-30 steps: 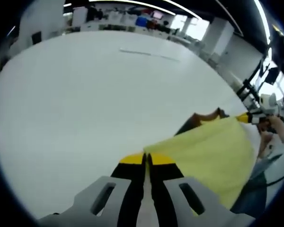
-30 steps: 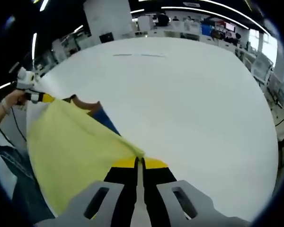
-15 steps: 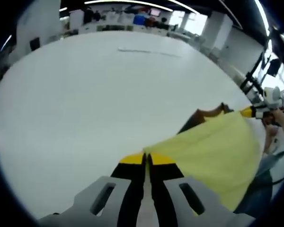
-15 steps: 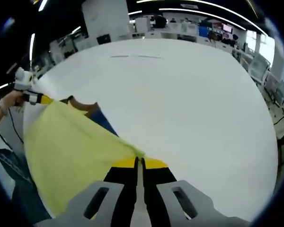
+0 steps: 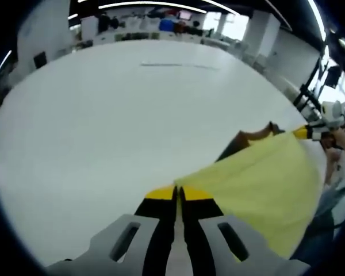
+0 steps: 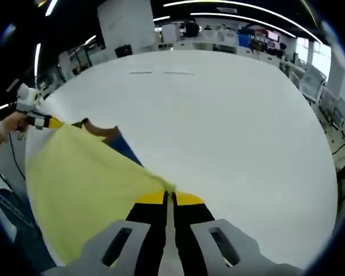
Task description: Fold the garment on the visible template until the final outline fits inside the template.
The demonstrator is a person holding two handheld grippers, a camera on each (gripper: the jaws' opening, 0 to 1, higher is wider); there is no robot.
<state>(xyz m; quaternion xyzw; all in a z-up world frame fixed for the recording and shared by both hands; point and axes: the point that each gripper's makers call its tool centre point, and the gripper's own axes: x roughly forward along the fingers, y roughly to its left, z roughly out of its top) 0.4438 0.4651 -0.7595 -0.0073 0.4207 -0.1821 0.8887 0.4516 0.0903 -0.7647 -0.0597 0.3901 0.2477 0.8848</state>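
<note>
Both gripper jaws pinching yellow garment [image 5: 259, 184], white table [image 5: 103, 126], office behind

Left gripper view: garment [image 5: 259, 187] is spread at 4 o'clock, over the near edge of the table [image 5: 121, 115]. Right gripper view: garment [image 6: 80, 184] is seen at 8 o'clock; table [image 6: 230, 126] lies beyond.
</note>
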